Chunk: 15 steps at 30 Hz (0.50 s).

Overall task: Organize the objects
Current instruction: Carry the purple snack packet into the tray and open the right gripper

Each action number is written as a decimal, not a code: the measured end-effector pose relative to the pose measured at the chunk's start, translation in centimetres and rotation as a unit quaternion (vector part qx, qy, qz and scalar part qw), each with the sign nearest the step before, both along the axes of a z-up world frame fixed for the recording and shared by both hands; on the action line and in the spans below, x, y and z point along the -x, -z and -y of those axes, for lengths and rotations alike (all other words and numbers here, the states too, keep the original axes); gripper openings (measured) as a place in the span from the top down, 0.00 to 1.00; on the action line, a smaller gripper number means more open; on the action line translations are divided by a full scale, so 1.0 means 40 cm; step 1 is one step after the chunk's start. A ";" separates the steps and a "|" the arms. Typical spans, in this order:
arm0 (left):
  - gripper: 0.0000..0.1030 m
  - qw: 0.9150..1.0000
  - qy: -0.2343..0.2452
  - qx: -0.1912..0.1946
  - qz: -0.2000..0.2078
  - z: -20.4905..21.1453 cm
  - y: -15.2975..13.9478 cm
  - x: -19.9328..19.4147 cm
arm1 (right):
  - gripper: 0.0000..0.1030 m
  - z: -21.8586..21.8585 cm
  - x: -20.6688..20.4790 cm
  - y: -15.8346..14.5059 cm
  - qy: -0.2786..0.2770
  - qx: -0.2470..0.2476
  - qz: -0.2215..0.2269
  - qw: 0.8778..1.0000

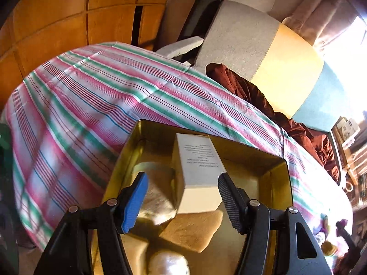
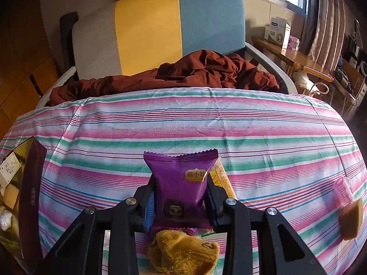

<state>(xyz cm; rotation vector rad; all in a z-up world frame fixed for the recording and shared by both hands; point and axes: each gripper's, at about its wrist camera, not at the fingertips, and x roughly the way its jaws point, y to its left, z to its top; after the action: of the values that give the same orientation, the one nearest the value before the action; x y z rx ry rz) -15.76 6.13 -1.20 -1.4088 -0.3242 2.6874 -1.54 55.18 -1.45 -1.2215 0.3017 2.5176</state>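
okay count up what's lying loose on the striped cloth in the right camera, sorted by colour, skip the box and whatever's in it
Purple: 1, the packet in the right gripper
Yellow: 1, the packet beside it
Pink: 1, the roller
Tan: 2, the block and the fuzzy lump
Total: 5

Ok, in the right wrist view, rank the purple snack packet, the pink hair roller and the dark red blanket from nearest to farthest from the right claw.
1. Purple snack packet: clamped in the right claw, dead centre.
2. Pink hair roller: on the striped cloth, off to the right.
3. Dark red blanket: crumpled on the chair beyond the cloth's far edge.
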 end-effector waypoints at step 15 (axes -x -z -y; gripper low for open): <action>0.36 0.992 0.070 0.076 -0.074 0.046 -0.036 -0.204 | 0.66 0.226 0.037 -0.075 -0.084 0.010 -0.030 0.996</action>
<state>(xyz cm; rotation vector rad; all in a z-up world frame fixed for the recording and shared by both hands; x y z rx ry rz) -7.61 4.30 0.25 -1.2077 -0.0077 2.7284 -3.02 46.13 1.54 -1.2285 0.2487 2.7051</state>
